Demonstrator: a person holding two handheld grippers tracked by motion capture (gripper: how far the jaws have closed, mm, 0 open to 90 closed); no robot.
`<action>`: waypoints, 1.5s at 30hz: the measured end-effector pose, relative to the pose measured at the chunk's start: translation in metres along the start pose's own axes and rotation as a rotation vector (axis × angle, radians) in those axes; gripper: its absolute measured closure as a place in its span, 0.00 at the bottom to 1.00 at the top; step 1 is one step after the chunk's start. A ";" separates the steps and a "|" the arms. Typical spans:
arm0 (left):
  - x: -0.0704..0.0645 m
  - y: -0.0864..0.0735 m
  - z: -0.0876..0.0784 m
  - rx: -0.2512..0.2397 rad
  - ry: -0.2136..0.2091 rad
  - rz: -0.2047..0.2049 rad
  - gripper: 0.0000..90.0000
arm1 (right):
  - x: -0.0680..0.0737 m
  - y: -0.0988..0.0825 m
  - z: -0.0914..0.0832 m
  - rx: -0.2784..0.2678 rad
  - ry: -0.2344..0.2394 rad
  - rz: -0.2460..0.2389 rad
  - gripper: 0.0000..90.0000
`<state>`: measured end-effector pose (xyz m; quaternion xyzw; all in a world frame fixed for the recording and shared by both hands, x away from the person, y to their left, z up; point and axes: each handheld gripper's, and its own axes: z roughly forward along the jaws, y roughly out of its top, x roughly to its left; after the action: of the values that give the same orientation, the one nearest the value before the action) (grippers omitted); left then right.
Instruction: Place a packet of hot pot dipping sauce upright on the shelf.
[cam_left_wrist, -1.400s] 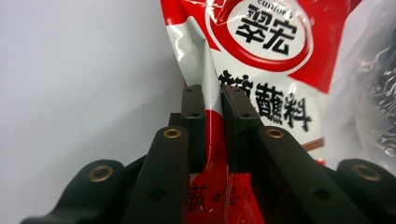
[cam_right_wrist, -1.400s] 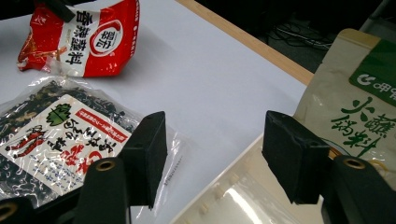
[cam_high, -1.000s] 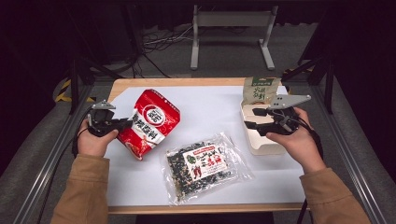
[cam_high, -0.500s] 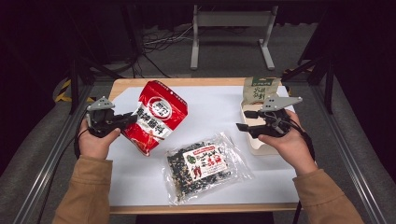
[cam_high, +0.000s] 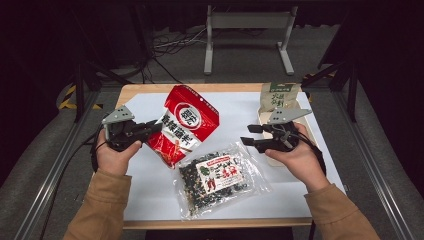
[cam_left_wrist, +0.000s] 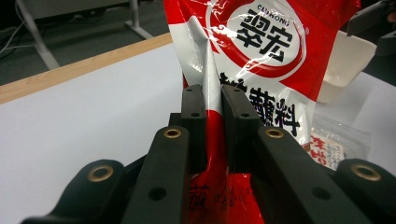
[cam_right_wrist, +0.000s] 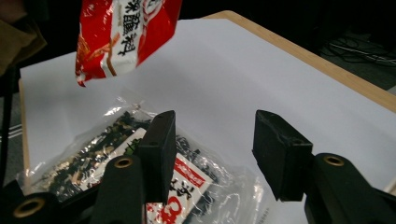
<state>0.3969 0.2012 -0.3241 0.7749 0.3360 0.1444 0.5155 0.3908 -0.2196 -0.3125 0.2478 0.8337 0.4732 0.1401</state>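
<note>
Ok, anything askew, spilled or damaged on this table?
Nothing spilled or torn. The red pouch hangs tilted off the table, pinched at its edge by the left tongs. The clear seaweed bag lies askew.

The table (cam_high: 150, 97) has a white top with a light wooden edge, and it stands in a dark room with a grey floor (cam_high: 35, 165). Behind the table there is a grey metal frame (cam_high: 247, 22) on two legs, and some cables (cam_high: 170, 47) lie on the floor near it. Metal rails (cam_high: 47, 187) run along both sides of the table.
</note>
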 end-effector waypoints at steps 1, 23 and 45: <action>0.000 0.000 0.000 0.000 0.000 0.000 0.89 | 0.000 0.000 0.000 0.000 0.000 0.000 0.55; -0.028 0.000 0.018 -0.038 -0.064 0.015 0.89 | 0.028 0.000 0.038 -0.072 0.119 0.073 0.55; -0.038 -0.002 0.030 -0.050 -0.118 0.043 0.89 | 0.030 0.003 0.039 -0.146 0.164 0.082 1.00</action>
<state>0.3850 0.1551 -0.3343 0.7762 0.2844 0.1177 0.5503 0.3850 -0.1738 -0.3298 0.2311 0.7948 0.5568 0.0697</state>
